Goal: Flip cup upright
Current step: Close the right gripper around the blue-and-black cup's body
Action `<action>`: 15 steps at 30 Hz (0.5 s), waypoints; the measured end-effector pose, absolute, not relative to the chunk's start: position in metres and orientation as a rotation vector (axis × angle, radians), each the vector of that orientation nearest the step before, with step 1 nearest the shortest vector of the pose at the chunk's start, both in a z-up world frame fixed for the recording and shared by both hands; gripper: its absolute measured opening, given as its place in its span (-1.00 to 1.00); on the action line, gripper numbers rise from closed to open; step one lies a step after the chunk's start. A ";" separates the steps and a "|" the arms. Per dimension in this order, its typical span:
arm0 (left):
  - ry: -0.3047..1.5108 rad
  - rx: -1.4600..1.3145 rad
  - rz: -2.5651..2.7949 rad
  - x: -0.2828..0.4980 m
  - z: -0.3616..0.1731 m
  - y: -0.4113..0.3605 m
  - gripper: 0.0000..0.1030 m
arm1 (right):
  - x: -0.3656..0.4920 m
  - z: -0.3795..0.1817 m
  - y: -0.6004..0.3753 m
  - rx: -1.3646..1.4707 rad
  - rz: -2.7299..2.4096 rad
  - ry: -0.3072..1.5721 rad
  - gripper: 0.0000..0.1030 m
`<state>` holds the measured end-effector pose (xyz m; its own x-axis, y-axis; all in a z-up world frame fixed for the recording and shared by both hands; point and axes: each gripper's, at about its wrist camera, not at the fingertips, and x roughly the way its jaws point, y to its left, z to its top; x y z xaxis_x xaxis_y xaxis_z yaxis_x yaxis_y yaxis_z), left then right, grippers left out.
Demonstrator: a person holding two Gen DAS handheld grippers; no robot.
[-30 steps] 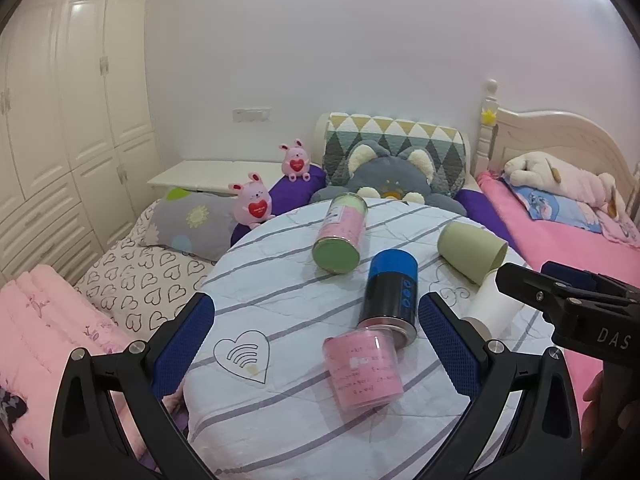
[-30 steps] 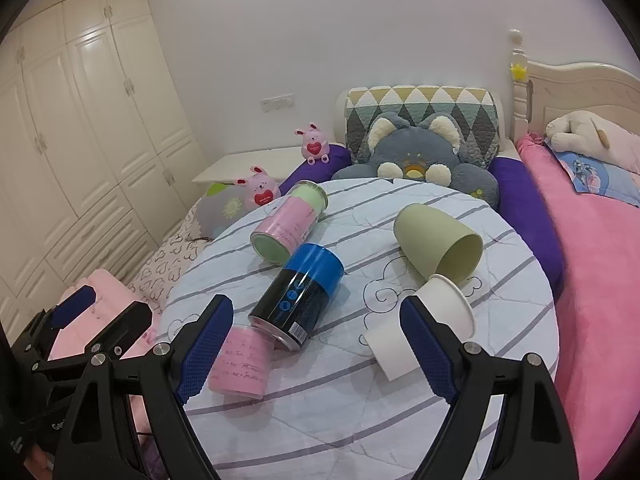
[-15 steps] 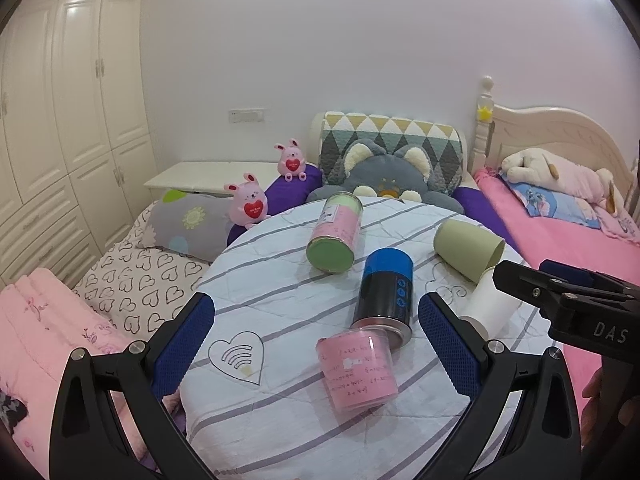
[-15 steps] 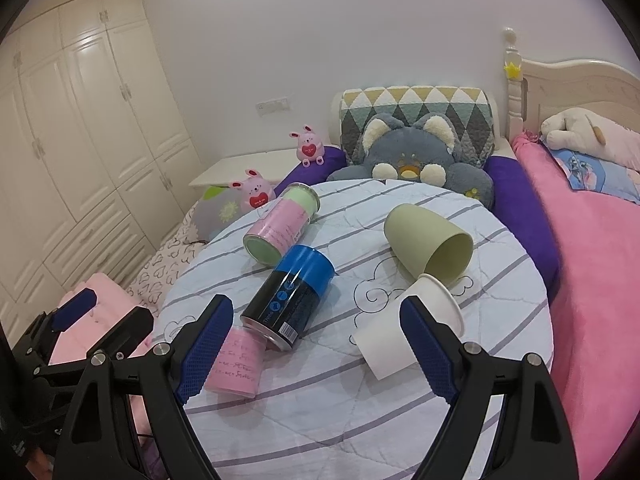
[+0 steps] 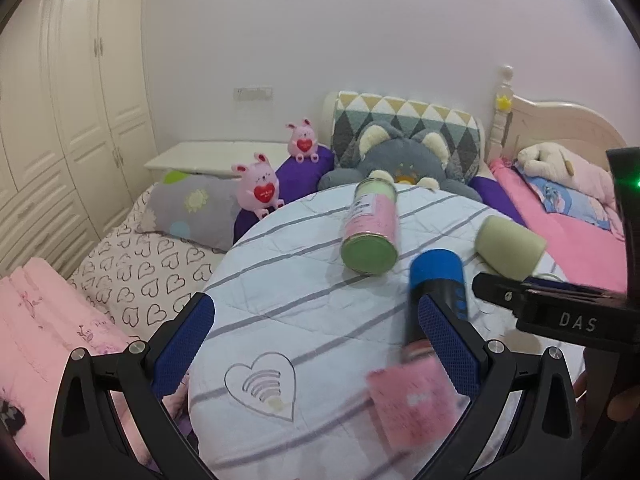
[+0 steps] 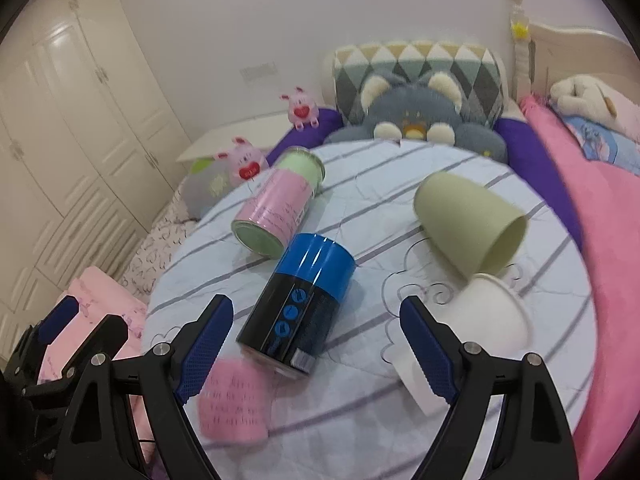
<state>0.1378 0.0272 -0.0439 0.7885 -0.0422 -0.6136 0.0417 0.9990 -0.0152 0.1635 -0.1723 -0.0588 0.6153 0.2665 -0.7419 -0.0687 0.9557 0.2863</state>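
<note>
The left gripper point(image 5: 316, 324) is spread wide above the near edge of the round table point(image 5: 304, 280), nothing between its blue pads point(image 5: 186, 346). The right gripper point(image 6: 316, 332) is equally wide apart and holds nothing; the foot of the blue-and-black can point(image 6: 298, 308) lies between its fingers without touching either.

On the striped cloth everything lies on its side. From the left come a small pink cup point(image 6: 232, 400), blurred, just beside the can's base; a pink can with green ends point(image 6: 276, 204) farther back; the blue-and-black can; then the green cup point(image 6: 468, 224), mouth toward the near right, with a white cup point(image 6: 476, 324) seemingly touching its rim.

Around the table: white wardrobes point(image 6: 60, 140) at left, plush toys and a patterned cushion point(image 6: 416, 68) behind, a pink bed point(image 6: 600, 208) at right.
</note>
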 end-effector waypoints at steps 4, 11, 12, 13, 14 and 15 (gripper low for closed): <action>0.689 -0.005 -0.040 0.156 -0.055 0.036 1.00 | 0.187 -0.078 -0.164 0.268 0.190 0.972 0.68; 0.721 0.003 -0.055 0.170 -0.073 0.042 1.00 | 0.216 -0.106 -0.149 0.254 0.165 1.081 0.68; 0.727 0.006 -0.062 0.172 -0.076 0.042 1.00 | 0.219 -0.108 -0.146 0.251 0.168 1.090 0.68; 0.731 0.008 -0.063 0.173 -0.077 0.041 1.00 | 0.222 -0.109 -0.145 0.249 0.170 1.095 0.68; 0.738 0.010 -0.064 0.173 -0.079 0.041 1.00 | 0.224 -0.110 -0.143 0.243 0.167 1.100 0.68; 0.743 0.009 -0.066 0.174 -0.080 0.042 1.00 | 0.225 -0.112 -0.141 0.237 0.162 1.106 0.68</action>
<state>0.1741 0.0416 -0.0804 0.7346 -0.0568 -0.6761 0.0633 0.9979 -0.0150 0.2247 -0.1409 -0.1117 0.4404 0.2462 -0.8634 -0.0115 0.9631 0.2688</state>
